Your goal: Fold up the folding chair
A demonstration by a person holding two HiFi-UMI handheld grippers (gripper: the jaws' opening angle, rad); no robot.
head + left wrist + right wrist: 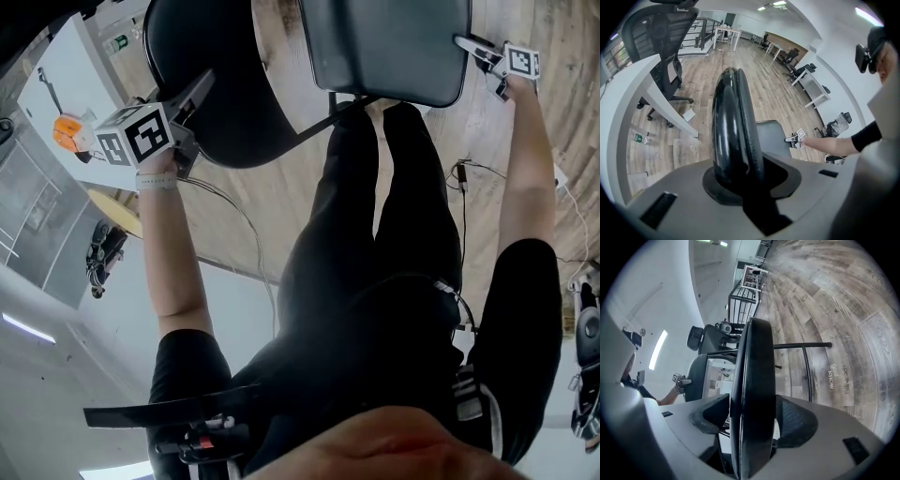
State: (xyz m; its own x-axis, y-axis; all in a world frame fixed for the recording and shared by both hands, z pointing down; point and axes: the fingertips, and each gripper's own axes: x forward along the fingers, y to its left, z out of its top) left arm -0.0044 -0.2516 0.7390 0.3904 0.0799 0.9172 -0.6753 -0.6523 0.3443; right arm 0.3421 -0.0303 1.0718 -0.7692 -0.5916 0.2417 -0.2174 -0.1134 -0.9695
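The left gripper's (pixel 199 94) jaws pinch the rim of the folding chair's backrest (pixel 225 84). The right gripper's (pixel 469 45) jaws pinch the edge of the seat (pixel 394 47). Each bite is narrow, so I think an edge may slip out when the panels swing together. Both forearms reach forward, well apart, over the wooden floor (pixel 562 28).

Both arms were stretched out in front. Left gripper (pixel 197 94) had its jaws clamped on the folding chair (pixel 234 84) edge, and right gripper (pixel 469 44) pinched another edge between its jaws.
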